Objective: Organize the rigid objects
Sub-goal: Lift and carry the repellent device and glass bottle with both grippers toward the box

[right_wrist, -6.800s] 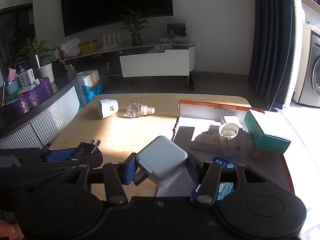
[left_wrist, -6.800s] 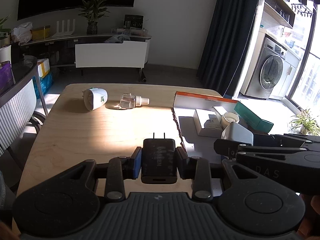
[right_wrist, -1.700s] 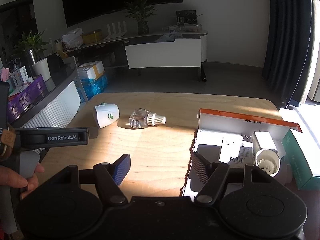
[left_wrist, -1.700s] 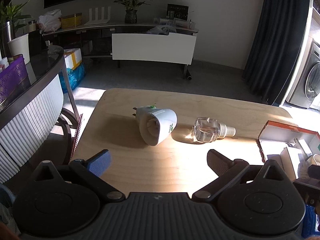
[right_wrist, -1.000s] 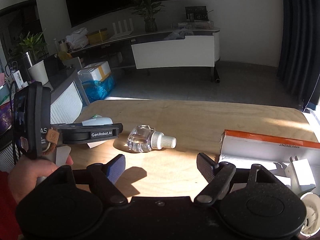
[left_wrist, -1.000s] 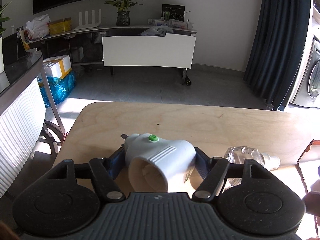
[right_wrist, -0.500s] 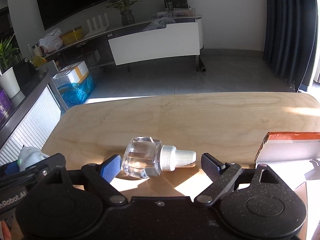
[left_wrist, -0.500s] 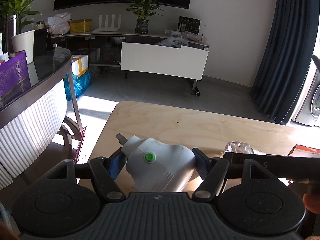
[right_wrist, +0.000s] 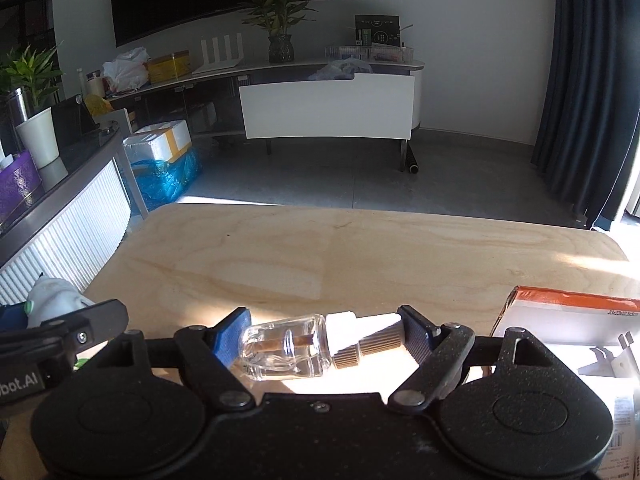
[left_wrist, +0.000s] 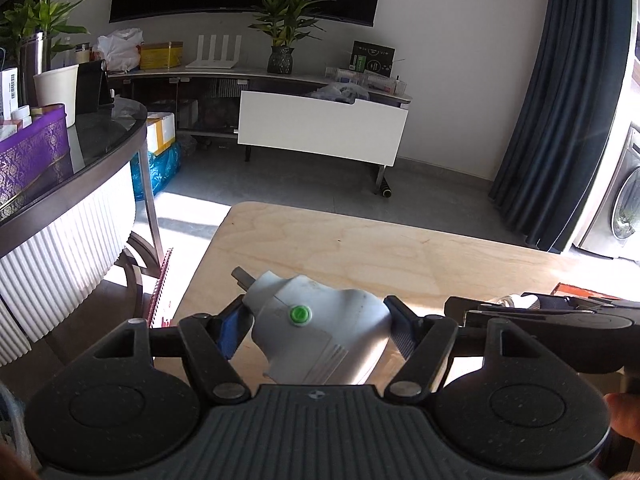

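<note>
Since half a second ago: right claw (right_wrist: 322, 340) has advanced to straddle the bottle, and its jaws have just been closing; left claw (left_wrist: 316, 332) unchanged in grip, its load now tilted with the prongs higher.

Item 1. White plug-in vaporiser (left_wrist: 320, 336), green button on top, metal prongs pointing away to the upper left. Clamped between both pads of the left claw, held above the near left corner of the desk (left_wrist: 360, 248). No readable label on the visible face.

Item 2. Clear glass refill bottle (right_wrist: 288, 350), white ribbed cap pointing right, a little liquid inside. Lies on its side on the desk in a sunlit patch, between the right claw's fingers; blue left pad touches its base, right pad meets the cap tip. Whether the pads press firmly cannot be told.

Item 3. White box with orange edge (right_wrist: 572, 316), at the desk's right side; small printed code on its rim, too small to read.

Writing: partial "bot.AI", mirrored, on the left claw's side seen in the right wrist view.
</note>
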Tool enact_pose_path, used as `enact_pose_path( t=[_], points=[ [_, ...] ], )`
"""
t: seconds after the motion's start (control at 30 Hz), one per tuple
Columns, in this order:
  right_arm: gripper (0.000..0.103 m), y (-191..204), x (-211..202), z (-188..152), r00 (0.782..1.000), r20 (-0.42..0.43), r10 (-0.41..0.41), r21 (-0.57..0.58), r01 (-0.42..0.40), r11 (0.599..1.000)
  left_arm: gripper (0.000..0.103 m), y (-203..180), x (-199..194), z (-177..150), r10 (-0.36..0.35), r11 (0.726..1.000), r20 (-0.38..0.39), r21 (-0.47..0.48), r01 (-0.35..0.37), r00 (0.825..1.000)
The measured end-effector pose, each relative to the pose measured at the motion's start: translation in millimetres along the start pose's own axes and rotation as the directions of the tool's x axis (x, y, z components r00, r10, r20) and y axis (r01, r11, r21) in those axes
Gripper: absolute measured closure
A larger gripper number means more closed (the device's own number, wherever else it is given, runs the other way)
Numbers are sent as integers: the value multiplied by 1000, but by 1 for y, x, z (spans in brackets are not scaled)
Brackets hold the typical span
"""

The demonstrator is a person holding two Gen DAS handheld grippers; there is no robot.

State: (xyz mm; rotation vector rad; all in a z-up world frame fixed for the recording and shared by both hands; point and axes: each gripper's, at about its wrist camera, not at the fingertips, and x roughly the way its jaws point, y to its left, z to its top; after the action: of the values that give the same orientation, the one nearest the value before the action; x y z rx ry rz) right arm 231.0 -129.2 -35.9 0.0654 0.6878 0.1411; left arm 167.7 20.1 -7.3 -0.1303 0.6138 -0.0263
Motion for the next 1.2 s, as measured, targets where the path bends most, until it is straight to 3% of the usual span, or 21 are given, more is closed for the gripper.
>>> enact_pose_path(
  t=[0.47, 1.2],
  points=[
    [8, -21, -126, -22, 996, 95, 0, -19, 2, 1000, 31, -33, -68, -18, -71, 997, 19, 28, 71, 997],
    [8, -67, -203, -56, 991, 115, -65, 28, 62, 998, 31, -76, -104, -41, -150, 983, 6, 108, 149, 989]
  ],
)
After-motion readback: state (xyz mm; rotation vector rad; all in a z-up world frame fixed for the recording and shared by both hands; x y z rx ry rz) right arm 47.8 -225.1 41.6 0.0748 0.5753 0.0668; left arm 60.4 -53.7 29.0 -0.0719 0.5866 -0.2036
